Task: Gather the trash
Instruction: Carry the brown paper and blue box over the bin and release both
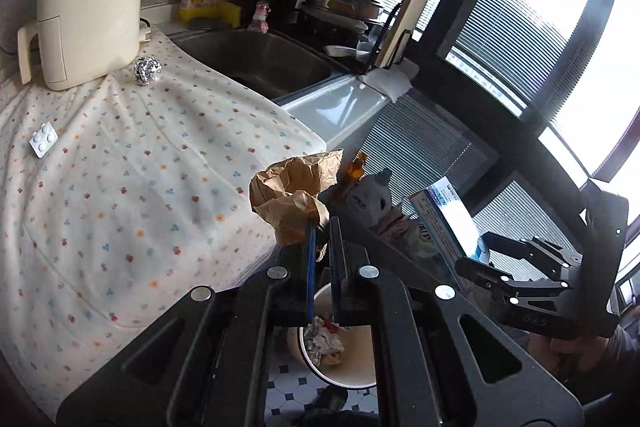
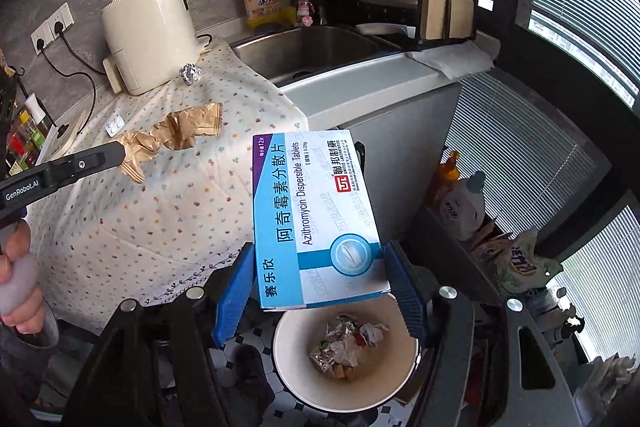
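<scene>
With my left jaws pinched tight on crumpled brown paper point(image 1: 294, 201), my right jaws grip a blue-and-white medicine box point(image 2: 316, 219) by its edges, both held off the worktop's edge above the white bin point(image 2: 344, 359) of scraps. Foil ball point(image 1: 147, 70) and pill blister point(image 1: 43, 139) lie on the spotted cloth point(image 1: 132, 163).

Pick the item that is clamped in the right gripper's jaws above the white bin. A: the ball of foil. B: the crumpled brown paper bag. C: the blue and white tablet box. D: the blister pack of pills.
C: the right gripper has its blue pads against both sides of the blue and white tablet box, over the white bin.
</scene>
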The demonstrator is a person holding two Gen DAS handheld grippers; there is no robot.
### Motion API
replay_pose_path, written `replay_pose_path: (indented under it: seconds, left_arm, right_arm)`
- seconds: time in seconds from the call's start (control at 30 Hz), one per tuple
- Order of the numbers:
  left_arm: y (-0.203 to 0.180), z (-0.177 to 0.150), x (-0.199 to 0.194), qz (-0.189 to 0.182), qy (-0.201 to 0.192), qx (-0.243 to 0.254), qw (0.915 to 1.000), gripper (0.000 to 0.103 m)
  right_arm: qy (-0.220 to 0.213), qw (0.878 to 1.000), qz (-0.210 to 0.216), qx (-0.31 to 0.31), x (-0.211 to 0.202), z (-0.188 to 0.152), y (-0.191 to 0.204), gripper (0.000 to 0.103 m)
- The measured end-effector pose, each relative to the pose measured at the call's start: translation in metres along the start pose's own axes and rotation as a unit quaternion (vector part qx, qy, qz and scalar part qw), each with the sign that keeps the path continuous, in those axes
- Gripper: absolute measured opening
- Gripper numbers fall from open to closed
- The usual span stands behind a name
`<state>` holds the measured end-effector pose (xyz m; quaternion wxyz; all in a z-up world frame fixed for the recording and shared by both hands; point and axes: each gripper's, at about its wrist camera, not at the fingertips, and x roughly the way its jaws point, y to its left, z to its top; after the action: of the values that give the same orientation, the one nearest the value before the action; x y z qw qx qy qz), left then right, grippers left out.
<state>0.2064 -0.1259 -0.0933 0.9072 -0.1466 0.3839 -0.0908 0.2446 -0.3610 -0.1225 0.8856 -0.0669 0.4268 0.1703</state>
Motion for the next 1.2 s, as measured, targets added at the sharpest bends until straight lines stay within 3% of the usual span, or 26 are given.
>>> replay_pose_path:
  seconds: [0.2, 0.3, 0.37, 0.4, 0.5, 0.87, 0.93, 0.97, 1.0, 1.2]
  left_arm:
    - [-0.032, -0.034, 0.017, -0.007, 0.022, -0.005, 0.9997, 0.007]
    - [-0.044, -0.052, 0.023, -0.007, 0.032, -0.011, 0.9994, 0.007]
    - [-0.05, -0.063, 0.027, -0.006, 0.037, -0.019, 0.9991, 0.007]
    - [-0.052, -0.068, 0.03, -0.005, 0.04, -0.022, 0.9989, 0.007]
    - [-0.059, -0.083, 0.037, -0.006, 0.05, -0.029, 0.9983, 0.007]
    - [-0.1, -0.102, 0.077, -0.035, 0.089, -0.017, 0.9952, 0.009]
    - [-0.103, -0.103, 0.084, -0.044, 0.103, -0.02, 0.9935, 0.023]
    - [-0.104, -0.103, 0.087, -0.046, 0.106, -0.024, 0.993, 0.053]
    - [-0.104, -0.103, 0.086, -0.048, 0.102, -0.027, 0.9932, 0.072]
    - [-0.089, -0.087, 0.075, -0.03, 0.089, -0.039, 0.9948, 0.083]
  right_arm:
    - [0.028, 1.0, -0.001, -0.001, -0.003, -0.037, -0.027, 0.064]
    - [0.052, 0.998, 0.019, -0.003, 0.005, -0.056, -0.037, 0.066]
    - [0.074, 0.997, 0.026, -0.002, 0.012, -0.067, -0.044, 0.082]
    - [0.075, 0.997, 0.021, 0.004, 0.012, -0.071, -0.049, 0.089]
    - [0.076, 0.997, 0.009, 0.009, 0.009, -0.081, -0.065, 0.093]
    - [0.062, 0.997, -0.025, 0.034, -0.013, -0.089, -0.121, 0.095]
    - [0.061, 0.997, -0.027, 0.036, -0.016, -0.089, -0.126, 0.095]
    - [0.06, 0.997, -0.027, 0.038, -0.017, -0.088, -0.128, 0.095]
    - [0.057, 0.997, -0.028, 0.039, -0.018, -0.087, -0.13, 0.095]
    - [0.051, 0.997, -0.025, 0.055, -0.017, -0.079, -0.128, 0.095]
